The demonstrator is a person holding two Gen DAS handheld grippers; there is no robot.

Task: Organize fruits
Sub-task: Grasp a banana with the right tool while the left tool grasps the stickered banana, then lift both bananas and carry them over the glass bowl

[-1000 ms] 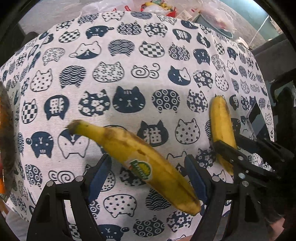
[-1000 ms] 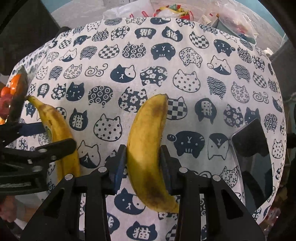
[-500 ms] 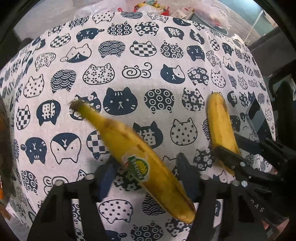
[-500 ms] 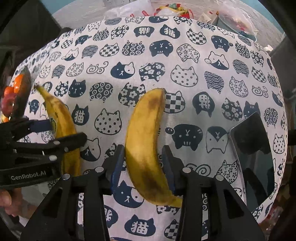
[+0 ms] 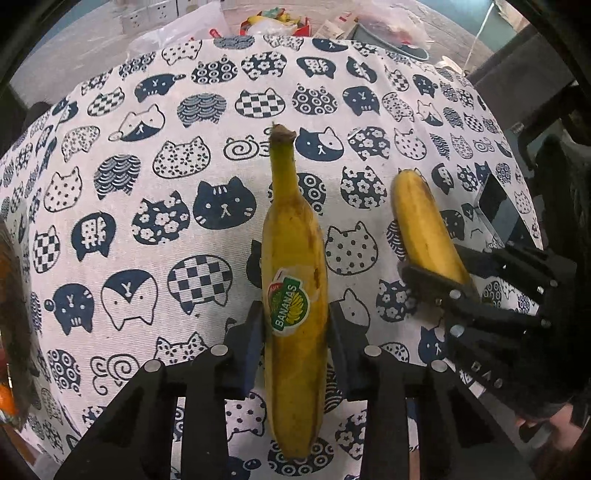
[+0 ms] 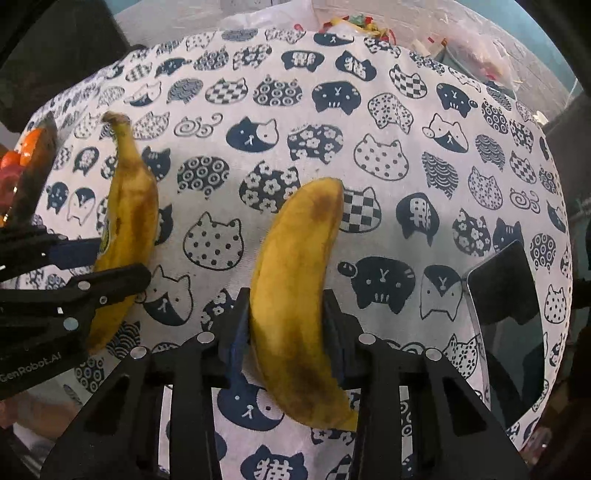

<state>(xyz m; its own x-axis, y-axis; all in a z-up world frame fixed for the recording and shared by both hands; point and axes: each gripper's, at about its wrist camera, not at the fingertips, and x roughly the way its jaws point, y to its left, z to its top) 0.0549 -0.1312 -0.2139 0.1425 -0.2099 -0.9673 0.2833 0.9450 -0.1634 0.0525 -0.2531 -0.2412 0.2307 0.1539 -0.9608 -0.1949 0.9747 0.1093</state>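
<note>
A yellow banana with a green sticker (image 5: 295,258) points stem-first away from me in the left wrist view. My left gripper (image 5: 295,325) is closing on it, and both blue pads press its sides. A plain banana with brown patches (image 6: 295,280) fills the right wrist view, with my right gripper (image 6: 286,314) closing on its middle. Each view catches the other pair too: the plain banana (image 5: 424,229) in the right gripper (image 5: 439,284), and the stickered banana (image 6: 129,221) in the left gripper (image 6: 110,262). Both lie over the cat-print tablecloth (image 5: 184,184).
A dark phone (image 6: 506,302) lies near the table's right edge, also visible as a phone (image 5: 498,210) from the left wrist. Orange and red fruit (image 6: 18,162) sit behind a dark rim at the far left. Plastic bags and packets (image 5: 273,22) crowd the floor beyond the far edge.
The left jaws went from wide apart to clamped on the stickered banana, which swung from lying diagonally to pointing straight away. The right gripper has kept hold of the plain banana.
</note>
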